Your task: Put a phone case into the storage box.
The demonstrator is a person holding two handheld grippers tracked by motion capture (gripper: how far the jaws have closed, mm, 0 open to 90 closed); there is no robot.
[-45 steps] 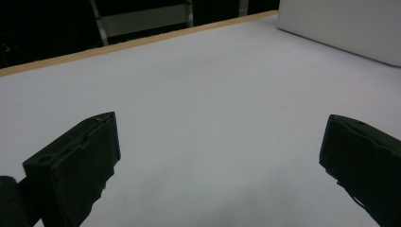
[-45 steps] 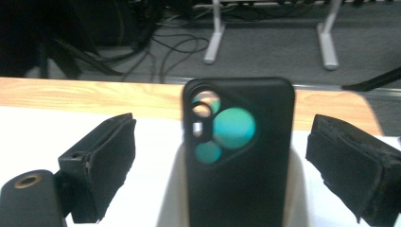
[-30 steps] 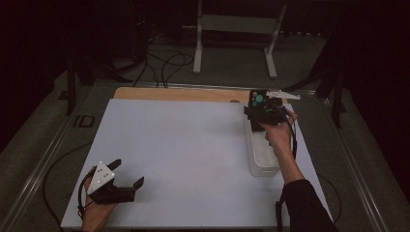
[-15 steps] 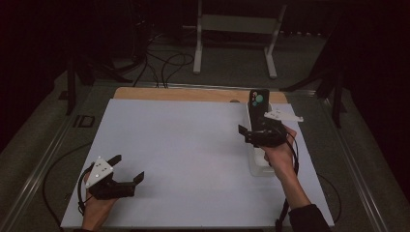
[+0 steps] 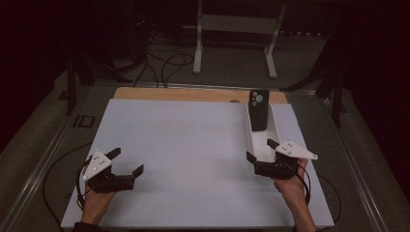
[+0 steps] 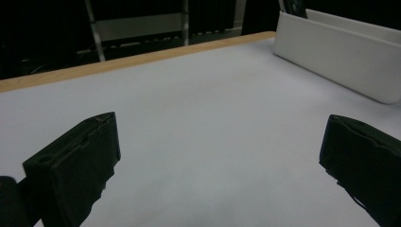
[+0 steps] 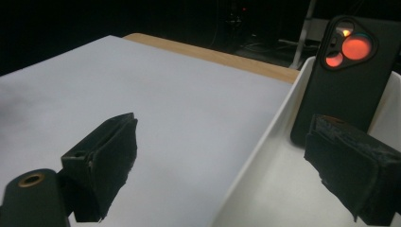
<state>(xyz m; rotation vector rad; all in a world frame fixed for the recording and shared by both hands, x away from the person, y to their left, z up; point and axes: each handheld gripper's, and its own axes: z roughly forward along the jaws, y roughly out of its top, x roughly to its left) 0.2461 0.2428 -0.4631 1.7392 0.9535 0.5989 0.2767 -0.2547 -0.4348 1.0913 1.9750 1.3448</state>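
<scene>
My left tool [image 5: 126, 166] rests open at the near left of the surface [image 5: 193, 150]; my right tool [image 5: 261, 151] gapes at the white tray [image 5: 275, 126] holding an upright phone [image 5: 258, 110].

Phone [image 7: 347, 75]: foot hidden behind right tool's [image 7: 222, 165] jaw, right gripper view | White tray [image 6: 340, 56]: far end cut by frame edge, left gripper view | Room beyond bench [image 5: 183, 145]: too dark to read, high view
</scene>
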